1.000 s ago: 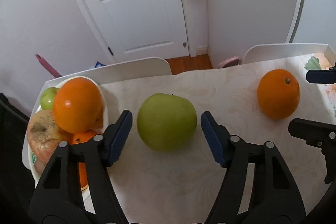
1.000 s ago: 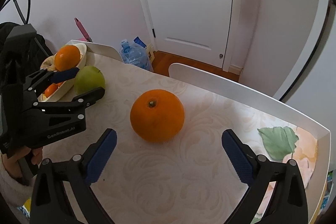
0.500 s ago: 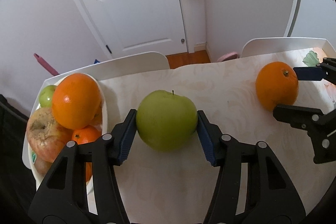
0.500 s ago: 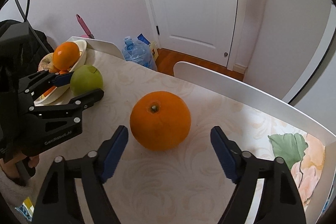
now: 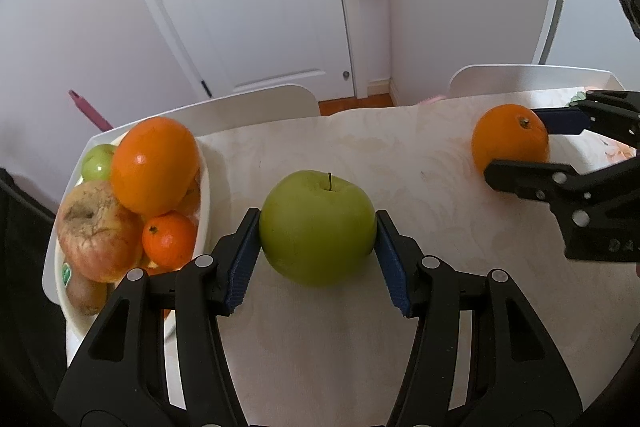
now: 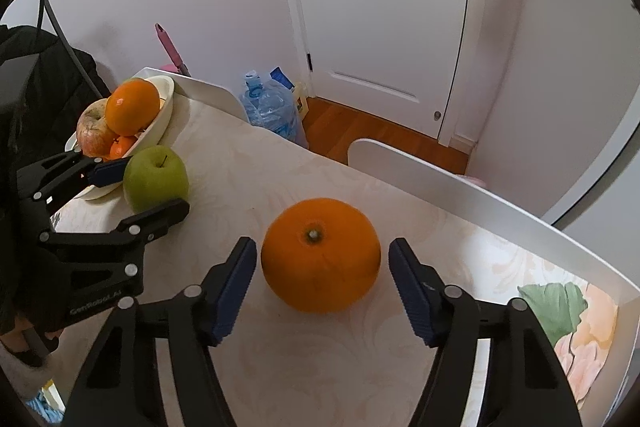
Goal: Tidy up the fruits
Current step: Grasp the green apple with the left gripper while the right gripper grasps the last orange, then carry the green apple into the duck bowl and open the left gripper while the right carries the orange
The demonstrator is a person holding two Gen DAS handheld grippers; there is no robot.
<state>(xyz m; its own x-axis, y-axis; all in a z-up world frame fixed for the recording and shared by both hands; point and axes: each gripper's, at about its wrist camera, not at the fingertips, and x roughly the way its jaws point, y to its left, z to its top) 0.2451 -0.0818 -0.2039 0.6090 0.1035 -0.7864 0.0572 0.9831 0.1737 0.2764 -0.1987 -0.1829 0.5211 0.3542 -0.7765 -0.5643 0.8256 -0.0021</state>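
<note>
Progress: bowl (image 5: 206, 183) already heaped with fruit | left gripper (image 5: 316, 247) clamps green apple (image 5: 317, 227) on table (image 5: 420, 155), just beside bowl | right gripper (image 6: 322, 281) straddles orange (image 6: 321, 254), narrow gaps both sides, no grip | left: both fruits into bowl

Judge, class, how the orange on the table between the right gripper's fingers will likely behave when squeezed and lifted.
The orange is round and rests on the flat table, so a nudge would probably roll it. Its dimpled peel should grip the ribbed blue pads fairly well. The right gripper shows gaps on both sides; uneven closing might push it sideways.
</note>
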